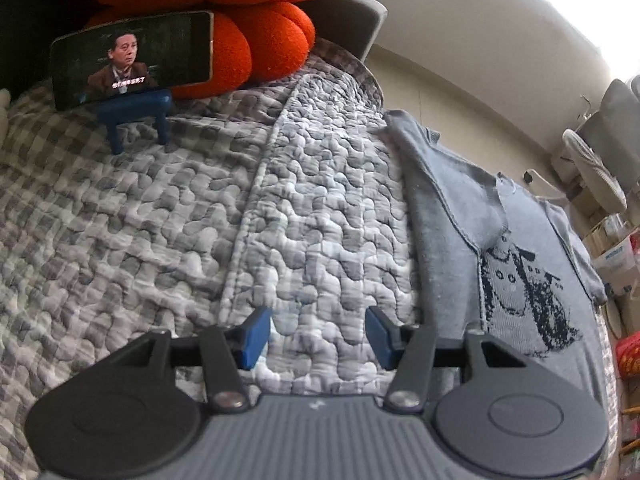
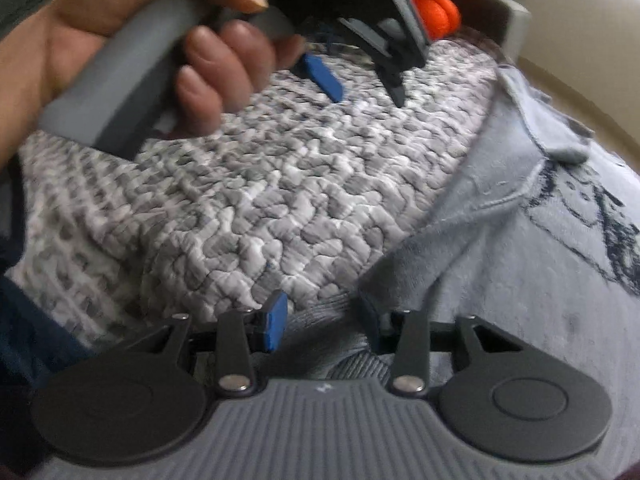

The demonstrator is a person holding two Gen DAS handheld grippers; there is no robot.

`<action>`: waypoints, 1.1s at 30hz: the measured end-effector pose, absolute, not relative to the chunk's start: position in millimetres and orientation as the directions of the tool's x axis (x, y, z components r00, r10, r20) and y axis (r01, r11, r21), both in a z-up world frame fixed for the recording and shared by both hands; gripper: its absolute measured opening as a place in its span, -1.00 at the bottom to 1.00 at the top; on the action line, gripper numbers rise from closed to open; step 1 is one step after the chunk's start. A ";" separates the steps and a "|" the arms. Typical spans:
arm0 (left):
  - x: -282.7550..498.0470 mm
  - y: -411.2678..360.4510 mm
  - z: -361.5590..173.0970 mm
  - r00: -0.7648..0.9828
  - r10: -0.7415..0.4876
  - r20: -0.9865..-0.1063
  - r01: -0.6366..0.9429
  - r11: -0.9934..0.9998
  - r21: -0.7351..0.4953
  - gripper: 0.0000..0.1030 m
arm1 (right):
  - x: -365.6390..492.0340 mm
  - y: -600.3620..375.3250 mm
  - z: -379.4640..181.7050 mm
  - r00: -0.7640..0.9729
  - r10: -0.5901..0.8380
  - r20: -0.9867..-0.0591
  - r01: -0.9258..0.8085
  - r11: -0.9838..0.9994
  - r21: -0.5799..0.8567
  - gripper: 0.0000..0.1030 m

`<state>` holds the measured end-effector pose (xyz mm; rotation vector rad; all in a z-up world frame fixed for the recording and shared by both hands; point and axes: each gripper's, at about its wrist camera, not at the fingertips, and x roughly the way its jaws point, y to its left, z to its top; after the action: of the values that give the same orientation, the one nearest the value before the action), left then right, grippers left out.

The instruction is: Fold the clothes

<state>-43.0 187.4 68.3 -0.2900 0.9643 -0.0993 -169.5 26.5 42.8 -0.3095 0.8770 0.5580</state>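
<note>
Lying where: the grey sweater (image 1: pixel 452 216) is spread flat on the bed, in the right half of the left wrist view, its near hem at the bottom centre of the right wrist view.
Writing: a line of white subtitle characters on the phone (image 1: pixel 132 58) screen, too small to read; blue lettering on boxes (image 1: pixel 616 256) at the right edge, unreadable.
Print: a dark, sketchy drawing on the sweater's front, with no words to be made out.
Left hand-held gripper (image 1: pixel 318 338): jaws apart, nothing between them, over the bare quilt (image 1: pixel 160 220); a hand (image 2: pixel 120 40) grips its handle in the upper left of the right wrist view.
Right hand-held gripper (image 2: pixel 322 320): jaws set around the sweater's ribbed hem, cloth draped over one finger; whether the pads pinch it I cannot tell.
Surface: a puckered quilt in grey and white checks.
Room: the phone leans on a blue stand (image 1: pixel 136 110) in the upper left, against an orange cushion (image 1: pixel 260 32); grey headboard (image 1: pixel 352 12) and pale wall (image 1: pixel 480 60) behind; clutter along the right edge.
</note>
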 end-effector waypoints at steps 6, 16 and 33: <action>-44.1 189.4 68.3 0.572 -0.211 -0.792 -0.049 0.956 -0.290 0.05 | -168.6 0.9 49.2 0.545 0.363 -0.756 -0.448 0.888 0.103 -0.94; -42.4 185.2 67.9 0.574 -0.220 -0.789 -0.042 0.954 -0.297 0.06 | -175.4 -11.4 48.3 0.529 0.409 -0.744 -0.412 0.890 0.196 -0.69; -38.2 182.3 66.3 0.571 -0.221 -0.790 -0.043 0.954 -0.297 0.08 | -183.8 12.3 46.2 0.476 0.415 -0.775 -0.435 0.877 0.202 -0.35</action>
<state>-38.2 182.3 66.3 -0.2990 0.9606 -0.1064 -183.8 12.3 46.2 -0.0237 0.9407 0.5193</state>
